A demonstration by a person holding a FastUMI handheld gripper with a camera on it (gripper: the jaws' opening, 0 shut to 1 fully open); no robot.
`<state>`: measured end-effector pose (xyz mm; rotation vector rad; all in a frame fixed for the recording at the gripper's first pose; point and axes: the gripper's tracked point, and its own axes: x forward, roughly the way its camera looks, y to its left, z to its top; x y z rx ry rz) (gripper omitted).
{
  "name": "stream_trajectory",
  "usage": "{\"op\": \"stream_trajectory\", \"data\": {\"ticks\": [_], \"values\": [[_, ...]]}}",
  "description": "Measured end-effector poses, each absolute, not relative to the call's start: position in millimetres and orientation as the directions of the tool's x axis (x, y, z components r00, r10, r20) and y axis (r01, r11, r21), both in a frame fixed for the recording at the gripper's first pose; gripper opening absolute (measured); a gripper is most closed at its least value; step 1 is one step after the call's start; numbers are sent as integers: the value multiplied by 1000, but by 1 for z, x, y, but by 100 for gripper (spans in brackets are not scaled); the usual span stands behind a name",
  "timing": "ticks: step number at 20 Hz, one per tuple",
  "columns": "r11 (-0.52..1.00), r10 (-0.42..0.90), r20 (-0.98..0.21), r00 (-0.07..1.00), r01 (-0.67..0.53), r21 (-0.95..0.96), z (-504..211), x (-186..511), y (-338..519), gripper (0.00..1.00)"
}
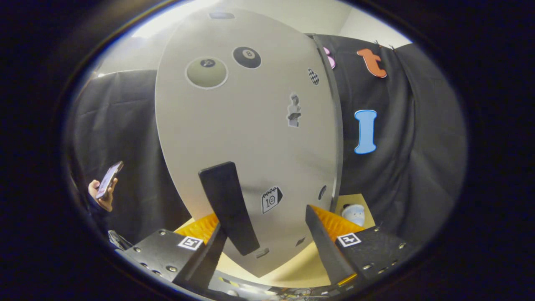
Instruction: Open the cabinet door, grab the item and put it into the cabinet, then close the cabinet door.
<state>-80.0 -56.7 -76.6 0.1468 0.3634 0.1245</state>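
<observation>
Spread tongs (267, 238) flank sticker-dotted grey cabinet door (246, 125).

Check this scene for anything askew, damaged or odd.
Nothing stands out. The grey cabinet door with its black handle looks intact, stickers flat. The gripper has its jaws open around the handle. A small white item sits upright beyond the door's edge.

The cabinet door (246, 138) bears an "8" ball sticker (246, 57) and a "10" calendar sticker (271, 199).

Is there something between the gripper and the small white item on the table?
Yes. The grey cabinet door stands right ahead of the open gripper, its black handle between the fingers. The white item sits beyond the door's right edge, partly hidden.
</observation>
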Motion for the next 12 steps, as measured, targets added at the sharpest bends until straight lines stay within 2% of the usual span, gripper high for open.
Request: {"op": "stream_trajectory", "data": {"ticks": [7,12], "values": [[984,139,-334,932,-93,150,-75,-65,-26,100],[995,75,-365,928,-44,92,-75,-60,-12,100]]}}
